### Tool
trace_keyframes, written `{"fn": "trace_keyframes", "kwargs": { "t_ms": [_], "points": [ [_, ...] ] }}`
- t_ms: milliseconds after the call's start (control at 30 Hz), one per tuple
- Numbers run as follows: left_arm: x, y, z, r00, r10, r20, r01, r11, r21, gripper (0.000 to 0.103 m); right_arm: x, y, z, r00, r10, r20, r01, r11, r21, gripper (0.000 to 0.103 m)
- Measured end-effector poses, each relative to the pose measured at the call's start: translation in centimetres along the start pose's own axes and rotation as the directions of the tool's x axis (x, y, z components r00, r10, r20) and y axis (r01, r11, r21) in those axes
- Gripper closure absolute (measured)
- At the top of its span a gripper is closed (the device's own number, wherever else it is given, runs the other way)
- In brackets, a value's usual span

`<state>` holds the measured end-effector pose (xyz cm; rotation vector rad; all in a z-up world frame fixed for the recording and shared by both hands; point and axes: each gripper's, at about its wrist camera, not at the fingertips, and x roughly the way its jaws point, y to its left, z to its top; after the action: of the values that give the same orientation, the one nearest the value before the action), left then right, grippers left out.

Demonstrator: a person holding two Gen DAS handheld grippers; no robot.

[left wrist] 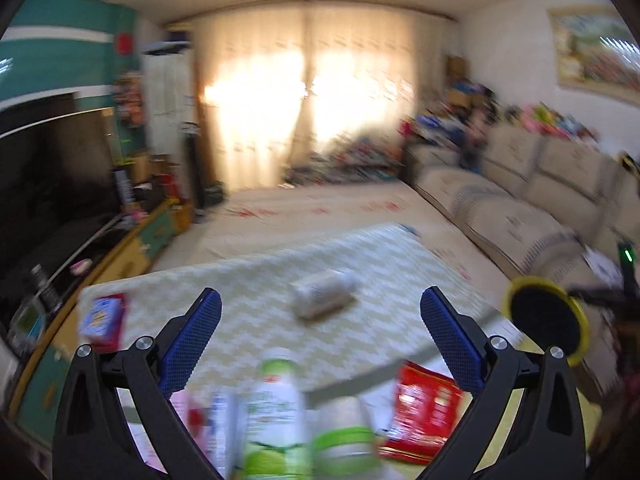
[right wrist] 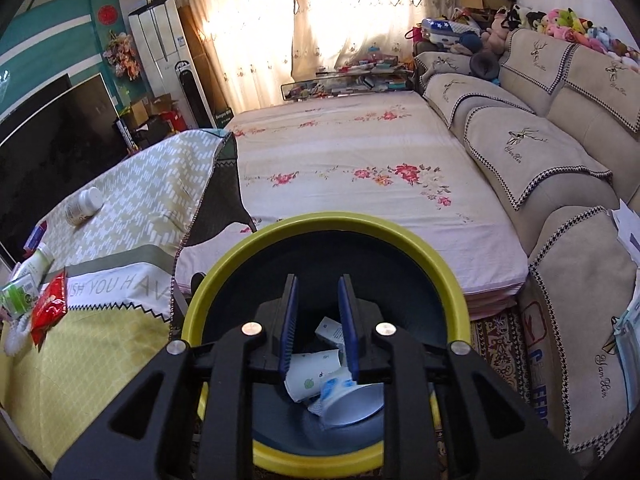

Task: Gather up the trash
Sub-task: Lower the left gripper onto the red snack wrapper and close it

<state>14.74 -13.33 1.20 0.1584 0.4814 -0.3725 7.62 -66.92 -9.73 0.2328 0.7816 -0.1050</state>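
Note:
My left gripper (left wrist: 321, 294) hangs wide open above the table, holding nothing. Trash lies below it: a white pill bottle (left wrist: 332, 286) on its side, a green-and-white bottle (left wrist: 276, 400), a green-lidded tub (left wrist: 346, 444), a red packet (left wrist: 424, 412) and a blue-and-red packet (left wrist: 104, 320). My right gripper (right wrist: 318, 284) points down into the yellow-rimmed bin (right wrist: 320, 220). Its jaws stand a little apart with nothing pressed between them. Crumpled paper cups (right wrist: 316, 376) lie in the bin's bottom. The right wrist view also shows the pill bottle (right wrist: 84, 206) and red packet (right wrist: 48, 308) on the table.
The bin (left wrist: 580, 356) stands off the table's right edge. A patterned cloth (right wrist: 132, 200) covers the table. Behind lies a floral mattress (right wrist: 340, 152), with a beige sofa (right wrist: 540, 140) to the right and a dark TV (right wrist: 52, 140) to the left.

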Motion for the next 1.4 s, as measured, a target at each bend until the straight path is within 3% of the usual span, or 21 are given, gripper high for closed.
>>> {"fn": "trace_keyframes", "kwargs": {
  "t_ms": [100,200,400,567,633,867,1067,1300,1400],
  "points": [
    [1.2,-4.9,0.4,0.991,-0.118,-0.065,0.126,0.984,0.127,0.005,-1.1,-0.6,-0.3,1.000,-0.014,0.014,0.014,1.000,0.009,0.083],
    [1.7,-8.8,0.4,0.972,-0.212,-0.102,0.229,0.955,0.189,0.005,-2.4,-1.6,-0.8,0.999,-0.022,0.027,0.022,0.999,0.032,0.079],
    [1.8,-12.8,-0.9,0.947,-0.277,-0.166,0.308,0.929,0.204,0.005,-4.3,-2.3,-2.1,0.999,0.003,0.041,-0.006,0.998,0.064,0.075],
    [1.0,-12.7,-2.6,0.945,-0.257,-0.201,0.299,0.928,0.223,0.005,-5.0,-2.2,-2.6,0.997,0.042,0.057,-0.045,0.997,0.066,0.071],
    [0.4,-12.3,-3.0,0.948,-0.235,-0.216,0.284,0.929,0.238,0.005,-4.9,-1.6,-2.6,0.996,0.064,0.055,-0.067,0.996,0.051,0.062],
    [-0.3,-12.1,-3.5,0.946,-0.214,-0.243,0.278,0.922,0.270,0.005,-5.5,0.0,-1.6,0.993,0.091,0.071,-0.091,0.996,-0.012,0.060],
    [3.2,-11.3,-5.0,0.903,-0.196,-0.381,0.319,0.903,0.290,0.005,-5.3,0.6,-2.0,0.992,0.111,0.055,-0.110,0.994,-0.012,0.058],
    [7.7,-9.5,-5.3,0.870,-0.193,-0.454,0.310,0.930,0.198,0.005,-5.1,1.9,-2.2,0.987,0.155,0.050,-0.155,0.988,-0.011,0.058],
    [8.9,-9.5,-5.9,0.864,-0.160,-0.478,0.289,0.934,0.210,0.005,-4.9,2.5,-2.0,0.984,0.172,0.051,-0.172,0.985,-0.019,0.057]
  ]
}}
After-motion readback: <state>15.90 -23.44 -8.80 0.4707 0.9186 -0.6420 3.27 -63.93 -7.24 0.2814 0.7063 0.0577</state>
